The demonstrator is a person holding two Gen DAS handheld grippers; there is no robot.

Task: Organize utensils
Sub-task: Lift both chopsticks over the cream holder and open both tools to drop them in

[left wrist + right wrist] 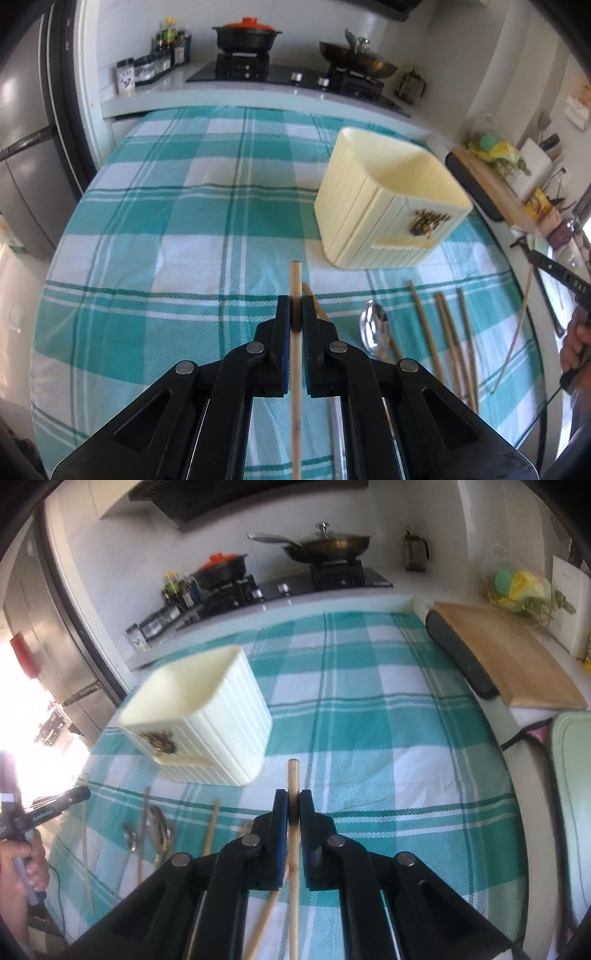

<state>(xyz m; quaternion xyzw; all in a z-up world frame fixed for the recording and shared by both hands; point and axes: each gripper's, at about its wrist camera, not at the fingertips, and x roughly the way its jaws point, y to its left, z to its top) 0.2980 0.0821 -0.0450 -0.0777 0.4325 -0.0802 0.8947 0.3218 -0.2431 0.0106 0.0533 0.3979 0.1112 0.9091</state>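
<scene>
Both grippers are clamped on one bamboo chopstick each. The left gripper (296,314) pinches its chopstick (295,280) with the blunt end poking forward, just short of the cream ribbed holder (373,206). The right gripper (293,806) grips a second chopstick (293,779) the same way, on the holder's (207,716) other side. Holding them lengthwise along the fingers probably makes it easy to tip them end-first into the open top; the holder looks empty so far.

The rest of the utensils lie on the teal plaid cloth (184,221) in front of the holder. The left view shows a metal spoon (373,328) and several loose chopsticks (448,332) clearly. The right view shows a blurred heap of spoons (157,829) plus a wooden cutting board (509,657) well beyond the holder, which the left view barely catches. The stove pots behind the holder show in both views.
</scene>
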